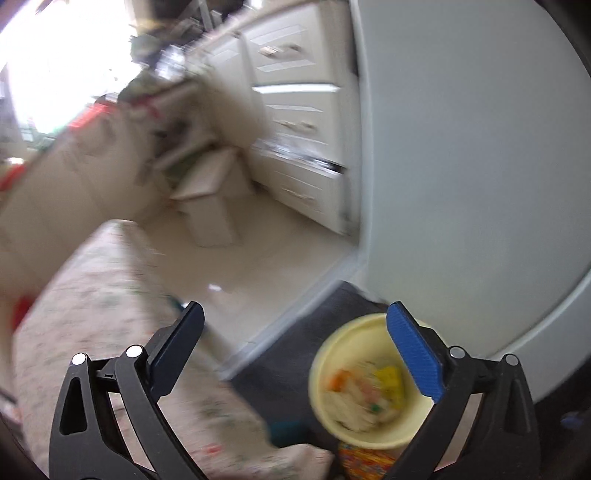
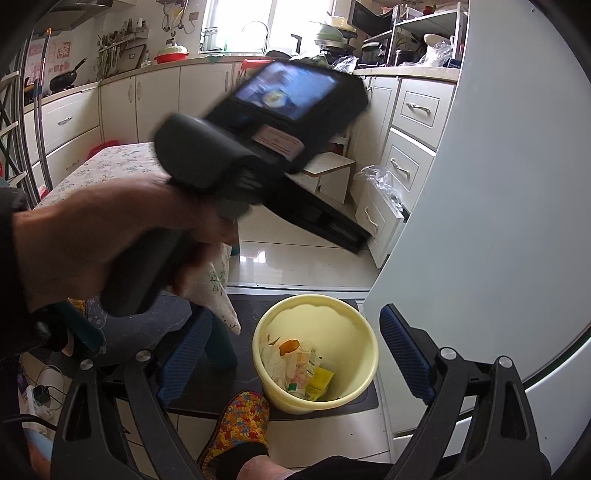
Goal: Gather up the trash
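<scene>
Cream kitchen cabinets (image 2: 413, 122) upper right, bright window (image 2: 240, 22) top centre, glossy tiled floor (image 2: 295, 266) mid-frame, dark mat (image 2: 229, 369) below

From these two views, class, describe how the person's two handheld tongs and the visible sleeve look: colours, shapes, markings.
Both tongs, left and right, have black curved arms with silver rivets and ribbed blue pads. Seen in the right wrist view, the left unit is a chunky black body with a pistol-style handle, a small lit screen and a white label. The hand emerges from a dark sleeve.
</scene>
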`<state>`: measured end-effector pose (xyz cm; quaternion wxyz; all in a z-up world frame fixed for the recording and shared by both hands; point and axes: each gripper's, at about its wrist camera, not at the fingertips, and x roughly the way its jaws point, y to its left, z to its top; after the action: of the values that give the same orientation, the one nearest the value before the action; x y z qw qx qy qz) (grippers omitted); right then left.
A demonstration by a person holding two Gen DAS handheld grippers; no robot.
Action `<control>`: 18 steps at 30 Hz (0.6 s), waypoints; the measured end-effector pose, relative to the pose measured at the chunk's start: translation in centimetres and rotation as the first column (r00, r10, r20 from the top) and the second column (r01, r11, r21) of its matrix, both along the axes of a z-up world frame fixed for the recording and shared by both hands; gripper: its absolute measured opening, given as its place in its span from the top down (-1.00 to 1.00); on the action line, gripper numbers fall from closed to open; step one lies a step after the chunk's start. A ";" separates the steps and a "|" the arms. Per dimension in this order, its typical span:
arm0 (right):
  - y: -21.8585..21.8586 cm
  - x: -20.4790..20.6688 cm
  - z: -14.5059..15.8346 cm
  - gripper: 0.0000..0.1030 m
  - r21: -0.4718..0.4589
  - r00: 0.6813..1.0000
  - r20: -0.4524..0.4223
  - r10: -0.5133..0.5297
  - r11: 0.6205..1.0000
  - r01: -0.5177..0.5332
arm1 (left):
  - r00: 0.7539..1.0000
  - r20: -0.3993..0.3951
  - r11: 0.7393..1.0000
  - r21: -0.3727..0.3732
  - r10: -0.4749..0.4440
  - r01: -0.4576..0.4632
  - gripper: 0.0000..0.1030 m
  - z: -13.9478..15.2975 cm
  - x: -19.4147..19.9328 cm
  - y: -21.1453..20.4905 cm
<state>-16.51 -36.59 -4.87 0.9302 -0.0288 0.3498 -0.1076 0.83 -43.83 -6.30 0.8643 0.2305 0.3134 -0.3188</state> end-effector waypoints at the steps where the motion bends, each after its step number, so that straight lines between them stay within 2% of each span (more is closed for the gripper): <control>1: 0.0 0.0 0.0 -0.74 -0.003 1.000 -0.001 -0.001 1.000 0.001 | 1.000 0.002 1.000 -0.008 0.009 -0.009 -0.84 0.5 -0.1 0.5; 8: 0.1 0.0 0.1 -0.80 -0.020 1.000 0.008 -0.022 1.000 0.022 | 0.997 -0.062 0.993 -0.106 0.043 -0.050 -0.84 3.7 -1.1 5.2; 18: 0.5 -0.5 0.9 -0.85 -0.074 0.995 0.082 -0.058 0.995 0.064 | 0.990 -0.082 0.984 -0.124 0.117 -0.126 -0.85 5.9 -4.8 11.0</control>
<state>-17.01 -36.06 -3.95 0.9378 -0.0496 0.3088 -0.1505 -3.93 -32.84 -0.40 0.8829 0.1427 0.3377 -0.2934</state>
